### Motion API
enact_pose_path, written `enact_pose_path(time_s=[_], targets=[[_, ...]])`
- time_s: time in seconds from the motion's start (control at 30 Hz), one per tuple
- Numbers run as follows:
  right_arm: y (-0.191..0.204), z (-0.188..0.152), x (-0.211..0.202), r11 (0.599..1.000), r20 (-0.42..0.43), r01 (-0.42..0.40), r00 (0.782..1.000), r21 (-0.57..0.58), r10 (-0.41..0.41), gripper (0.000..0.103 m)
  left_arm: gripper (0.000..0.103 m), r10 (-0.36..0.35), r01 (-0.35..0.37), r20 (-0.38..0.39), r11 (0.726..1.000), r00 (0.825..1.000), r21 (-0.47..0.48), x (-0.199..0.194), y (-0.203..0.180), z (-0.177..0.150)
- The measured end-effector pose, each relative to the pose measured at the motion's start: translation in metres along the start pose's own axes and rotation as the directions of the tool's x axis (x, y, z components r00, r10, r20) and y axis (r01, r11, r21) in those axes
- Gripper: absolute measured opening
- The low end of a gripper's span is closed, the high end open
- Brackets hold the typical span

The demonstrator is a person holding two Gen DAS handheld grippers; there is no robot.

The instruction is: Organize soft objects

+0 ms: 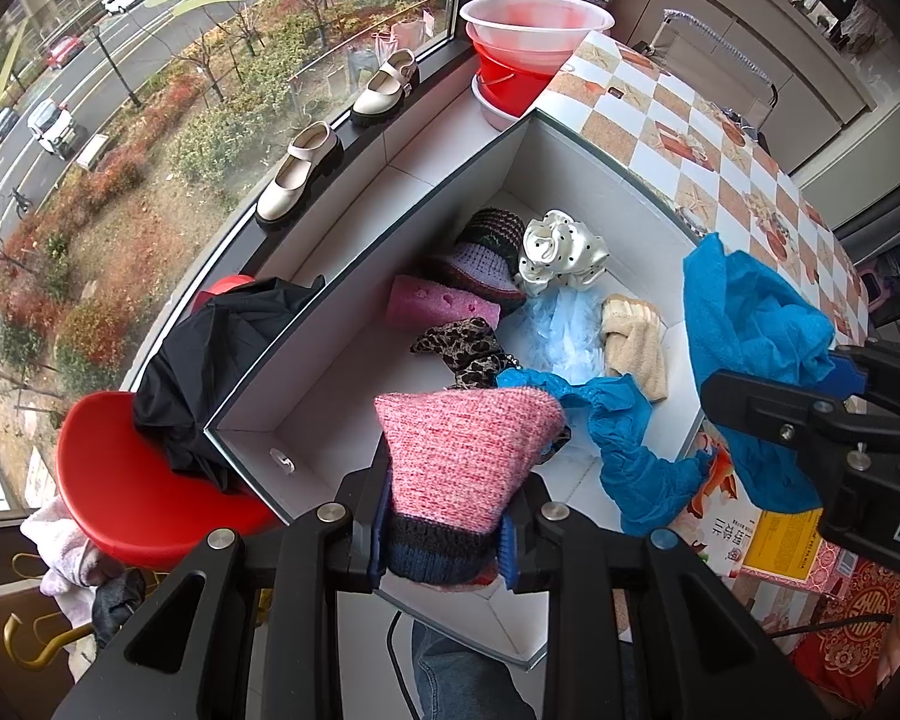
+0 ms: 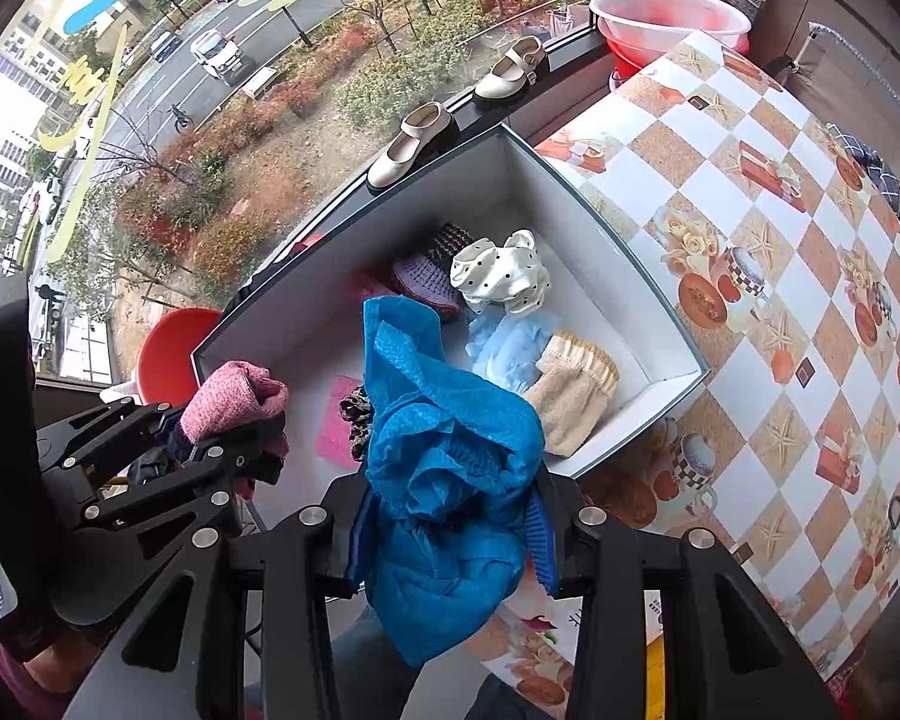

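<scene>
Pink knit sock (image 1: 468, 450) clenched in left gripper (image 1: 447, 546), long axis running away from the camera, toe end over white storage box (image 1: 402, 192), right gripper (image 2: 450, 531) grasping crumpled blue shoe cover (image 2: 444, 420), polka-dot scrunchie (image 1: 561, 252) farther inside, cream shoes (image 1: 297, 174) on windowsill beyond.

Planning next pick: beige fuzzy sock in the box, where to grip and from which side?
Grip the beige sock at its gathered, ribbed cuff end, coming straight down from above. It lies flat on the box floor, close to the near wall; the light blue tulle touches its other side, so side approaches are blocked.
</scene>
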State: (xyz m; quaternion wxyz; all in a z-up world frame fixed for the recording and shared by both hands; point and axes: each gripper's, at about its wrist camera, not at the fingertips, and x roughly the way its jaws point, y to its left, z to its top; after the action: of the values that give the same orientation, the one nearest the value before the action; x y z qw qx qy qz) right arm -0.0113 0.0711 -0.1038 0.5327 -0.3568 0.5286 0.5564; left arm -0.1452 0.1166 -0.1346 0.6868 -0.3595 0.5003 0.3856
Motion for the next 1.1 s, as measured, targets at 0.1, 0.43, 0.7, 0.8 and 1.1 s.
enact_pose_path(time_s=[0.1,0.43,0.7,0.8,1.1], targets=[[0.0,0.002,0.001,1.0,-0.001,0.004,1.0,-0.001,-0.004,0.042,0.034,0.004,-0.004,-0.009,1.0,1.0,-0.003,0.001,0.003,-0.002],[-0.004,0.004,-0.001,0.999,0.006,0.024,1.0,0.027,-0.024,0.092,0.076,0.049,-0.049,-0.009,0.998,0.999,-0.029,0.0,0.012,-0.002],[-0.013,0.0,-0.009,0.997,0.009,0.043,0.999,0.067,-0.044,0.102,0.076,0.056,-0.058,-0.044,0.997,0.997,-0.049,-0.004,0.02,-0.007],[-0.013,-0.002,-0.01,0.996,0.008,0.048,0.999,0.071,-0.049,0.102,0.076,0.065,-0.067,-0.04,0.996,0.997,-0.052,-0.006,0.019,-0.006],[-0.002,-0.007,-0.013,0.997,0.01,0.05,0.999,0.057,-0.051,0.102,0.076,0.069,-0.071,-0.038,0.996,0.997,-0.05,-0.008,0.014,-0.005]])
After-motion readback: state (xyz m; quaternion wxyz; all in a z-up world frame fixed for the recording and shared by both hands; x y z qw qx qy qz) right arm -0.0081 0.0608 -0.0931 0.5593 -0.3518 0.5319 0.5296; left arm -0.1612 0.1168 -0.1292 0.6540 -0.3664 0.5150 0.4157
